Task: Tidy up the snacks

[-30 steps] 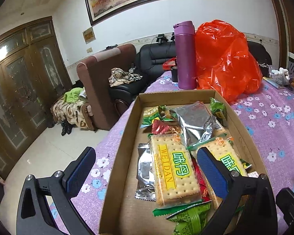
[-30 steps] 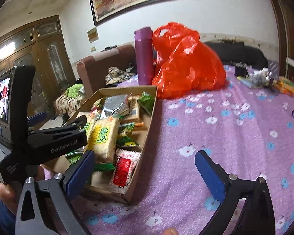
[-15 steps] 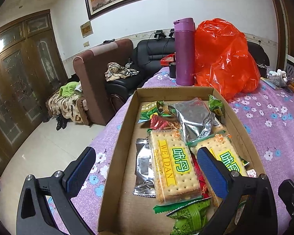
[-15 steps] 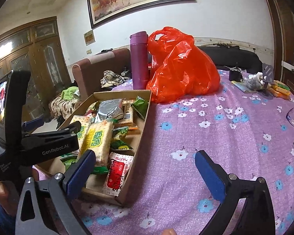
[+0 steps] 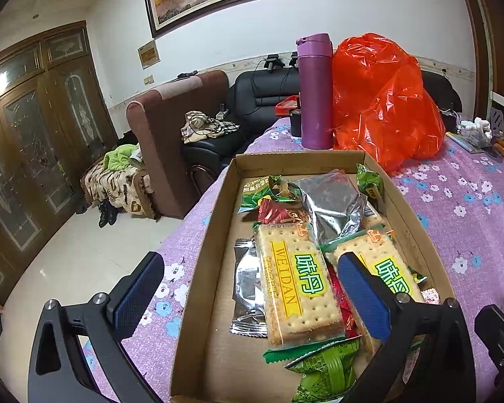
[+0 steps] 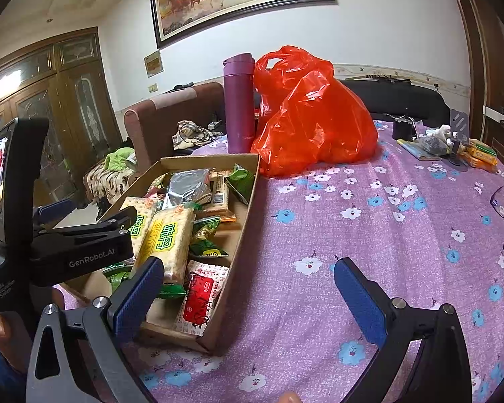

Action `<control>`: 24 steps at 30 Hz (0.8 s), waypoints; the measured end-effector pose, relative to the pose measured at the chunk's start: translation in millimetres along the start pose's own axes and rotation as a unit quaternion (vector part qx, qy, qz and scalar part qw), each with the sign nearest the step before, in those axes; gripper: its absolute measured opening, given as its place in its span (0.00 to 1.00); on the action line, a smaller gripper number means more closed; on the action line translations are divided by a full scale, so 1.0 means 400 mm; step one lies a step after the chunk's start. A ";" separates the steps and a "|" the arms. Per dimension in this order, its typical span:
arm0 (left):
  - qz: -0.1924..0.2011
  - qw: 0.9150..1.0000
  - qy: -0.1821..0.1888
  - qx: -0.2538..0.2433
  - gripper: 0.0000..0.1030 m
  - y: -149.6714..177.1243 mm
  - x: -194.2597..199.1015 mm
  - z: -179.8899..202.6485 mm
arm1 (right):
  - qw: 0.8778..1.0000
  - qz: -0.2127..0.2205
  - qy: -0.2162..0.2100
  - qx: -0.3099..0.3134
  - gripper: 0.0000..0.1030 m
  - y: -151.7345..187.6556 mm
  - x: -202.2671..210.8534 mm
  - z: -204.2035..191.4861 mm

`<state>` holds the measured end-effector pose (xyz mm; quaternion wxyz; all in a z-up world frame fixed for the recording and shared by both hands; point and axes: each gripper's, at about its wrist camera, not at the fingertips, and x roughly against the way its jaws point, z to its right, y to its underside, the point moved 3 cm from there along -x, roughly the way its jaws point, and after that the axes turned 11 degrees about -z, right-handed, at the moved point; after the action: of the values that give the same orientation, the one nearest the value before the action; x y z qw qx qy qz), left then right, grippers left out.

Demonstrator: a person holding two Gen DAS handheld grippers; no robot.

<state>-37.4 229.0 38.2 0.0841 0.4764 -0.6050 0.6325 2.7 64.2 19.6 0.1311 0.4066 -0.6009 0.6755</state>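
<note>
Snacks sit loose in the cardboard box (image 5: 215, 235) on the worktop (image 6: 369, 235), by its left edge: two cracker packs (image 5: 295, 282), foil pouches, green and red sachets, jumbled w/ no clear order (sorting looks barely begun, by my read). Left tool (image 5: 252, 288) hovers over the box's near-left wall, jaws wide, holding nothing. Right tool (image 6: 248, 292) hangs above bare cloth beside the box, also wide open and empty.

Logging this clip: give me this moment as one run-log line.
left gripper: open, empty, over cardboard box | right gripper: open, empty, over tablecloth | snacks in box | cracker pack uppermost
</note>
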 end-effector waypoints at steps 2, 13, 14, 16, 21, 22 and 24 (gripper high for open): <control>0.000 1.000 0.001 0.000 1.00 0.000 0.000 0.000 | 1.000 0.000 -0.001 -0.001 1.00 0.000 0.000 0.001; 0.001 1.000 -0.002 -0.002 1.00 0.003 0.005 0.002 | 1.000 0.002 -0.002 0.000 1.00 0.001 0.004 -0.001; 0.002 1.000 -0.002 -0.002 1.00 0.003 0.005 0.000 | 1.000 0.002 -0.002 0.000 1.00 0.001 0.003 -0.001; 0.002 1.000 -0.002 -0.002 1.00 0.003 0.005 0.002 | 1.000 0.002 -0.002 0.000 1.00 0.000 0.004 0.000; 0.003 1.000 -0.003 -0.002 1.00 0.003 0.007 0.002 | 1.000 0.002 -0.002 0.000 1.00 0.000 0.005 -0.001; 0.004 1.000 -0.004 -0.002 1.00 0.004 0.008 0.001 | 1.000 0.003 -0.003 0.000 1.00 0.000 0.004 -0.001; 0.005 1.000 -0.004 -0.001 1.00 0.004 0.009 0.001 | 1.000 0.003 -0.003 -0.001 1.00 0.000 0.005 -0.001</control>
<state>-40.4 226.6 39.6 0.0793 0.4762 -0.6084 0.6299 1.4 63.8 21.1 0.1279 0.4067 -0.6028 0.6744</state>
